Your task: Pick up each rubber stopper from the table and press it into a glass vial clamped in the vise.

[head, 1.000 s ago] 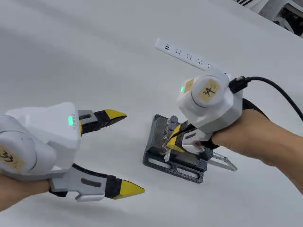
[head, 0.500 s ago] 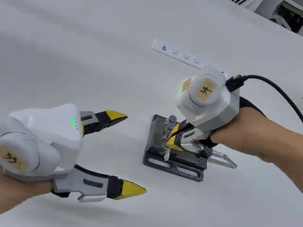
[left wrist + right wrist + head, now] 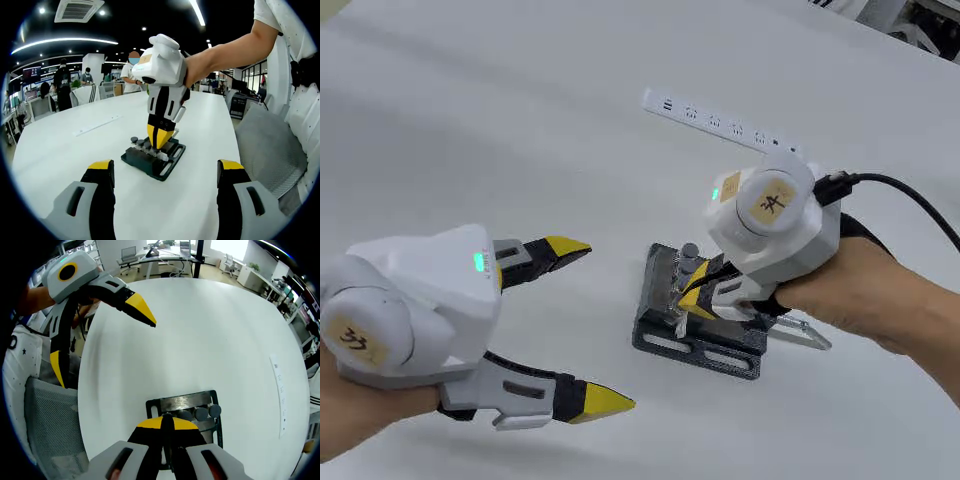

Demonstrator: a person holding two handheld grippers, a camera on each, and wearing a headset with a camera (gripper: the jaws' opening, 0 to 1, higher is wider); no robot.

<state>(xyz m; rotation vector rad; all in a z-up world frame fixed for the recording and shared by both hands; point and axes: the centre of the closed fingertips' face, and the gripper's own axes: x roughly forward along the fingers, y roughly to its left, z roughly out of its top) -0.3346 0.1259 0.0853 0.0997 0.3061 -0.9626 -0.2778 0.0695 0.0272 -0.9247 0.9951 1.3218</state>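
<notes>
stoppers, three seated in the vise; right gripper, jaws closed, has barely shifted, likely still pressing another; left gripper idles open.

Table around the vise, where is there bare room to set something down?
Bare table stretches left of the power strip and beyond the open left hand-held gripper. The stretch between the power strip and the vise is free too. Crowded: the vise itself, with the right hand-held gripper shut right over it.
</notes>
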